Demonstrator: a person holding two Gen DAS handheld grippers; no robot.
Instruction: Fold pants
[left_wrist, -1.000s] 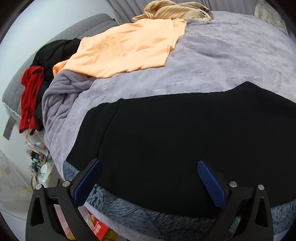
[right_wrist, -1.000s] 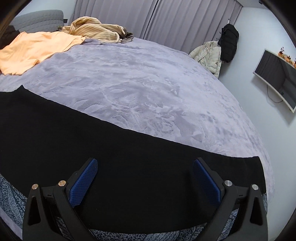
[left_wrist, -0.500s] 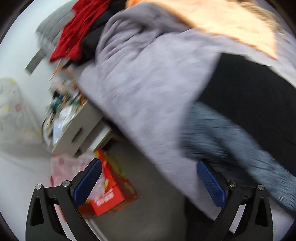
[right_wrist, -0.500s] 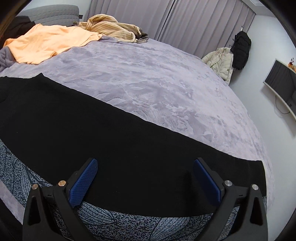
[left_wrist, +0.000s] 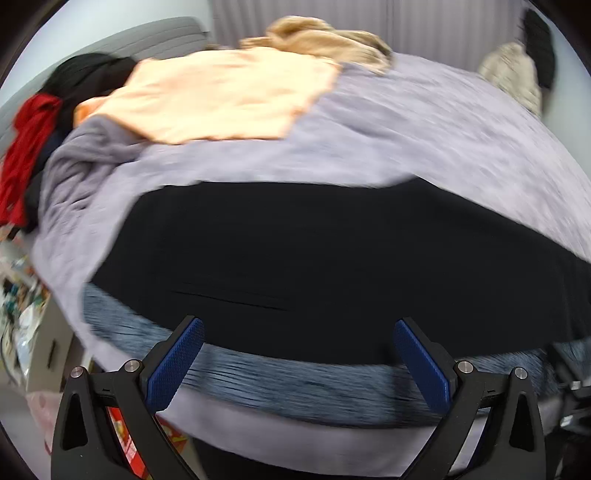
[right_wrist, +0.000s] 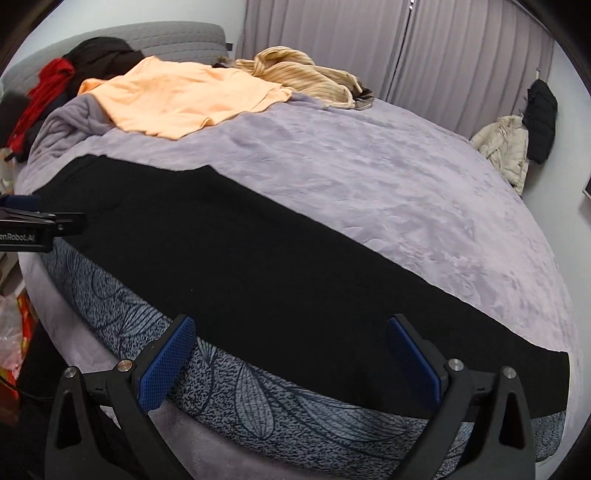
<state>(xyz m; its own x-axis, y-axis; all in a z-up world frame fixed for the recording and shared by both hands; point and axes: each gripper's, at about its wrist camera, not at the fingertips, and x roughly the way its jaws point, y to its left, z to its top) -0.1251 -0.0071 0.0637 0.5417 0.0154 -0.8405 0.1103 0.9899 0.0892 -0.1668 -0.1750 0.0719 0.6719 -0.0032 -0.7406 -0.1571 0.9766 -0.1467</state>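
Ahead of your grippers a bed (right_wrist: 388, 177) fills the room, covered in a lilac plush blanket, with grey curtains (right_wrist: 406, 48) behind it and a padded grey headboard (right_wrist: 155, 35) off to the far left. An orange garment (right_wrist: 177, 96) and a striped beige one (right_wrist: 303, 74) lie at the far side, red and black clothes (right_wrist: 51, 81) heaped beyond them. A patterned blue-grey sheet (right_wrist: 258, 398) edges the near side. The black pants (right_wrist: 258, 258) lie flat and stretched out lengthwise just beyond both sets of fingers, looking smooth and plain. Your right gripper (right_wrist: 291, 365) has its jaws wide apart, holding nothing; so does your left gripper (left_wrist: 299, 362) (that view is blurred). Seen from the right, the left tool's body reads "enRobot.AI" (right_wrist: 16, 238).
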